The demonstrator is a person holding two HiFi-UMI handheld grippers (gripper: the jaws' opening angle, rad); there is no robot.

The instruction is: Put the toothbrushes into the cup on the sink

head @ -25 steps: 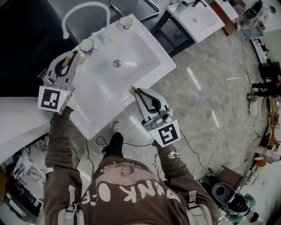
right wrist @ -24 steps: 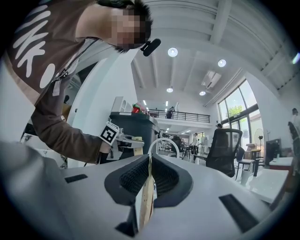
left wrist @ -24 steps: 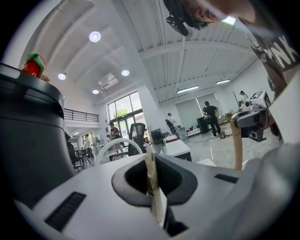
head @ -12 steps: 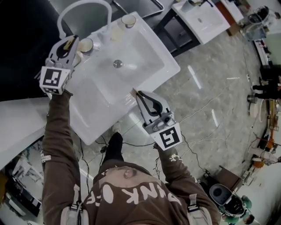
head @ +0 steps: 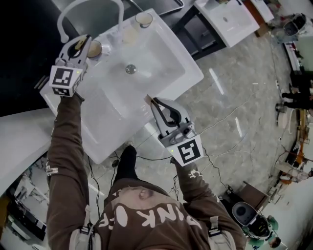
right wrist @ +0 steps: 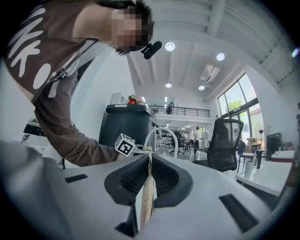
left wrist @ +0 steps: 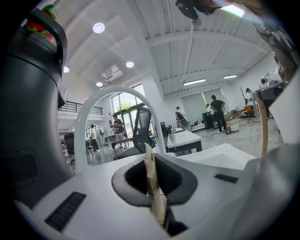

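1. Head view, change: since a second ago the left gripper point(head: 82, 43) has travelled up the sink's left side to its back corner. The right gripper point(head: 155, 101) has barely shifted.
2. Head view, pose: left arm stretched forward in a brown sleeve point(head: 66, 146), with the jaws pointing away from the person and closed on the first toothbrush point(head: 78, 46). Their tip is just beside the cup point(head: 94, 48), which stands on the rim of the sink point(head: 161, 66). The right gripper is held over the sink's near edge, its jaws clamped on the second toothbrush point(head: 148, 99); its pale tip juts past the jaws.
3. Head view, surroundings: white arched faucet point(head: 88, 10) behind the cup, second cup point(head: 143, 19) on the back rim, drain point(head: 130, 69) in the basin. White table point(head: 19, 141) to the left; grey marbled floor point(head: 230, 97) with trailing cables point(head: 215, 156).
4. Left gripper view: jaws narrow, pinching the first toothbrush's light wooden handle, which stands upright and slightly tilted. The faucet arch rises ahead; beyond it an office chair point(left wrist: 140, 124), a white table and standing people point(left wrist: 217, 110) in a high, lit hall.
5. Right gripper view: jaws nearly together on the second toothbrush's flat wooden handle. Ahead are the brown sleeve, the left gripper's marker cube point(right wrist: 125, 144) and the faucet. A dark cabinet point(right wrist: 126, 124) and a black chair point(right wrist: 225, 143) stand behind them.
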